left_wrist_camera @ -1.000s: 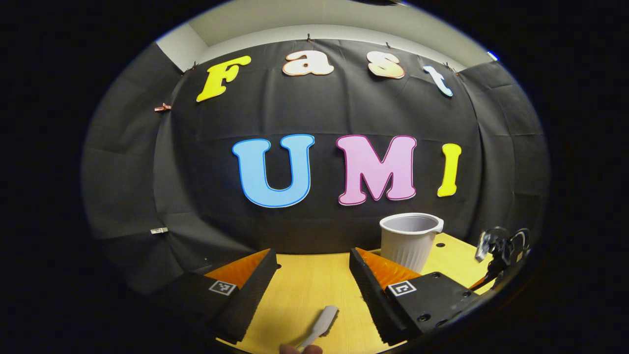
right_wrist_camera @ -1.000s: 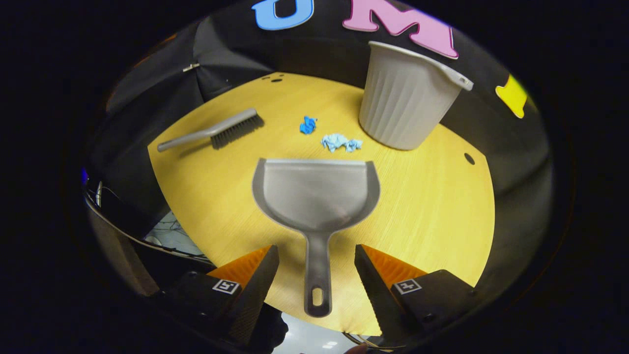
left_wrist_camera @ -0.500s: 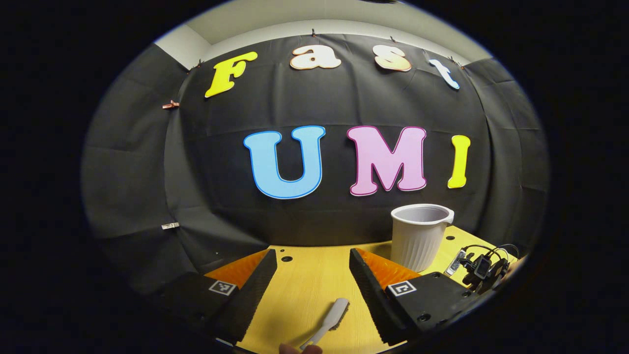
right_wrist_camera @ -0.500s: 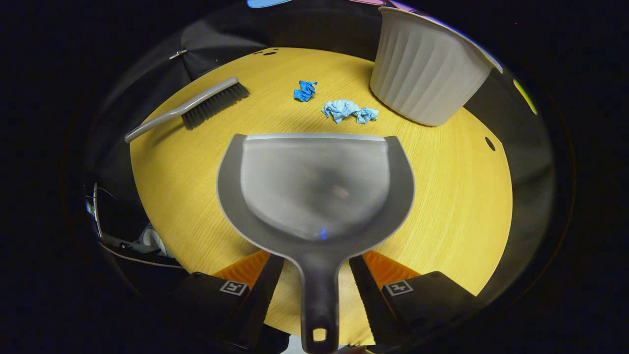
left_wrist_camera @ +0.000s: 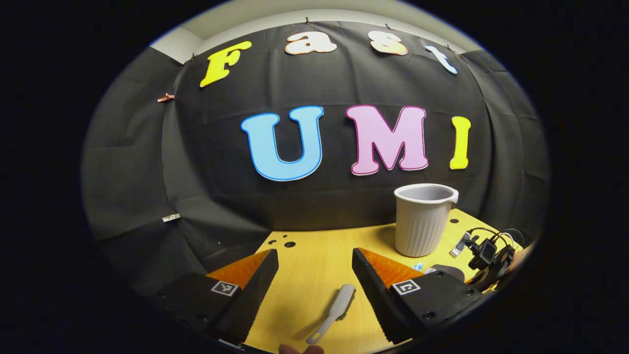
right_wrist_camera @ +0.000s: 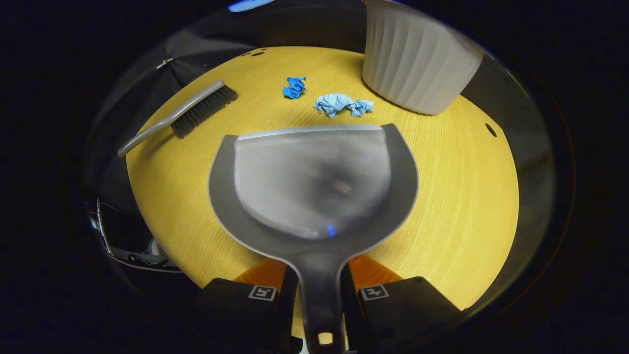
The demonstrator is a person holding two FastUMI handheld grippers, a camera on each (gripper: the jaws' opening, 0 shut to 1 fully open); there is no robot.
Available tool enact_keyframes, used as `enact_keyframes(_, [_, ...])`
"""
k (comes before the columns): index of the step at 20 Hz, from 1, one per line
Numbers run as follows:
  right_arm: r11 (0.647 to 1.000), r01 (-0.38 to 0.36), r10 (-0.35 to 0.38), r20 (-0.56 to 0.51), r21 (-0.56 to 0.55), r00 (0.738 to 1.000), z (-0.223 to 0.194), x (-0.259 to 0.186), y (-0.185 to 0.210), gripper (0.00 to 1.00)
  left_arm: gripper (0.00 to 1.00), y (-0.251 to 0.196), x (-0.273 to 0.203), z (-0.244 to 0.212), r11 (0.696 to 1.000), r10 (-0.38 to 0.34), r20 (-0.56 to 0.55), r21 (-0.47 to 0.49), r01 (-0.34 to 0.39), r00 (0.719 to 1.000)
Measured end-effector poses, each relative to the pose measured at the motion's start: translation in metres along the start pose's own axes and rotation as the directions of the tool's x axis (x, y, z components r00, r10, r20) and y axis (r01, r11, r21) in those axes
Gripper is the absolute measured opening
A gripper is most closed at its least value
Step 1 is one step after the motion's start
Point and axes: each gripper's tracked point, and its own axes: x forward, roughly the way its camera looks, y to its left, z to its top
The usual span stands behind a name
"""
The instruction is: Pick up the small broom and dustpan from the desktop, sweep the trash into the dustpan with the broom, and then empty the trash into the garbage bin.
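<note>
In the left gripper view I am holding my left gripper (left_wrist_camera: 314, 285) above the yellow desktop (left_wrist_camera: 314, 265) with its jaws standing wide apart, gripping nothing; the small broom (left_wrist_camera: 334, 312) is lying flat on the wood between and below the fingers, and the ribbed garbage bin (left_wrist_camera: 422, 221) is standing to the right. In the right gripper view my right gripper (right_wrist_camera: 318, 295) is clenching the dustpan (right_wrist_camera: 314, 182) by its handle, while blue paper trash (right_wrist_camera: 341, 104) is lying just beyond its front lip, near the bin.
</note>
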Motion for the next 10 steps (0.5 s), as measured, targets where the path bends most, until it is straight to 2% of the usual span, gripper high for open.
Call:
enact_keyframes(3, [1.0, -0.003, 0.003, 0.029, -0.005, 1.0, 0.001, -0.004, 0.003, 0.38, 0.98, -0.019, 0.013, -0.027, 0.994, -0.108, -0.082, -0.02, 0.107, 0.991])
enact_keyframes(4, [1.0, -0.005, 0.006, 0.052, -0.018, 0.999, 0.003, -0.01, 0.005, 0.43, 0.98, -0.024, 0.018, -0.044, 0.991, -0.135, -0.13, -0.009, 0.135, 0.982])
enact_keyframes(5, [0.999, -0.007, 0.01, 0.066, -0.039, 0.998, 0.004, -0.016, 0.006, 0.37, 0.98, -0.027, 0.024, -0.059, 0.987, -0.157, -0.179, 0.011, 0.162, 0.971])
enact_keyframes(7, [0.996, 0.005, 0.002, 0.081, -0.086, 0.997, 0.005, -0.028, 0.002, 0.36, 0.98, -0.034, 0.031, -0.092, 0.972, -0.205, -0.286, 0.05, 0.228, 0.936])
enact_keyframes(10, [0.993, 0.019, -0.011, 0.068, -0.116, 0.998, -0.001, -0.042, -0.008, 0.36, 0.98, -0.034, 0.042, -0.14, 0.943, -0.219, -0.407, 0.144, 0.299, 0.887])
